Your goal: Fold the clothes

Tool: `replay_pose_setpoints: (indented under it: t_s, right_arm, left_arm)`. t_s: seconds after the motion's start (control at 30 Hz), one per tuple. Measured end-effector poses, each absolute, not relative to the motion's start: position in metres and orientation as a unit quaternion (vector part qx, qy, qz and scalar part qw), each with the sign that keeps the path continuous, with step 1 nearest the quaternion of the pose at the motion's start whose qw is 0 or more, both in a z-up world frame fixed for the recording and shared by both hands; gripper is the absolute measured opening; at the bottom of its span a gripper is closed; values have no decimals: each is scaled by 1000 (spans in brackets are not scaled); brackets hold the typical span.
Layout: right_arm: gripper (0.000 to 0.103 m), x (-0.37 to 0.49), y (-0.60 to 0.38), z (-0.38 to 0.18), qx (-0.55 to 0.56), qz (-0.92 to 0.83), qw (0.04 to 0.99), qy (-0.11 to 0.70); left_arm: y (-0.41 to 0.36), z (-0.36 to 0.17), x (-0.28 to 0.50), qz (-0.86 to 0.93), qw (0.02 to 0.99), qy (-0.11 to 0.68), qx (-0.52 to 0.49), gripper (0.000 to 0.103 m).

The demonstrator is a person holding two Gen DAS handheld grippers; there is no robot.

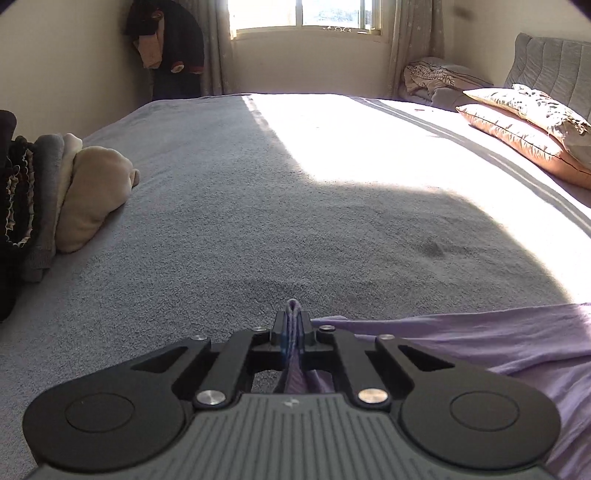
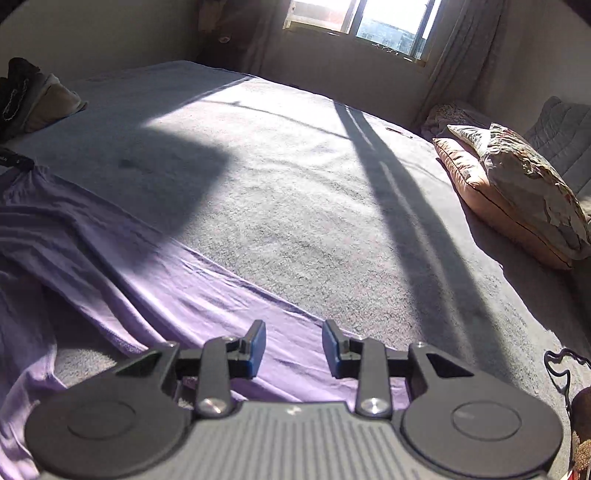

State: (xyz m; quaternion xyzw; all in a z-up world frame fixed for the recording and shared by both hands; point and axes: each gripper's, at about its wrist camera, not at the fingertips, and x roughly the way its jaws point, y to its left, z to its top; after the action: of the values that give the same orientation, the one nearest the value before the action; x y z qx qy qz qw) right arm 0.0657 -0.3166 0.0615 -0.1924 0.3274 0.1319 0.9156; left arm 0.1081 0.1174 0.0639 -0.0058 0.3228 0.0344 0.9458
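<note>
While pinched at one edge: the lilac garment (image 1: 480, 347) lies spread on the bed, filling the lower right of the left wrist view and the lower left of the right wrist view.
Left gripper (image 1: 294, 325): pressed together on a fold of the lilac cloth, which bunches up between its pads at bottom centre.
Right gripper (image 2: 293, 345): fingers apart, hovering over the garment's edge at bottom centre, holding nothing.
Bed (image 1: 240, 206): grey textured cover, half in shadow, a bright sun patch in the upper middle.
Folded pile (image 1: 74, 192): beige, grey and dark clothes stacked at the left edge.
Pillows (image 2: 517, 192): two stacked at the right edge.
Window (image 1: 299, 16): top centre, curtains either side.
</note>
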Motion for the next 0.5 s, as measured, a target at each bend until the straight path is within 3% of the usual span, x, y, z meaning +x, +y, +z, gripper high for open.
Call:
replay_pose_setpoints:
  t_s: [0.3,0.33,0.4,0.5]
  right_arm:
    - [34,110,-314,22,-291,122,889,333]
    - [32,114,-312,20,-292,130,887,334]
    - [1,114,-306,17,-306,147,880,333]
    - [0,111,-295,11,-344,165,867,322]
  left_arm:
    - [137,72,116,40,952,300,-41,5]
    - [138,72,117,40,952,299,-44,5]
    - [140,72,119,40,953,297,-49,5]
    - [141,73,122,42,953,293,-62,5]
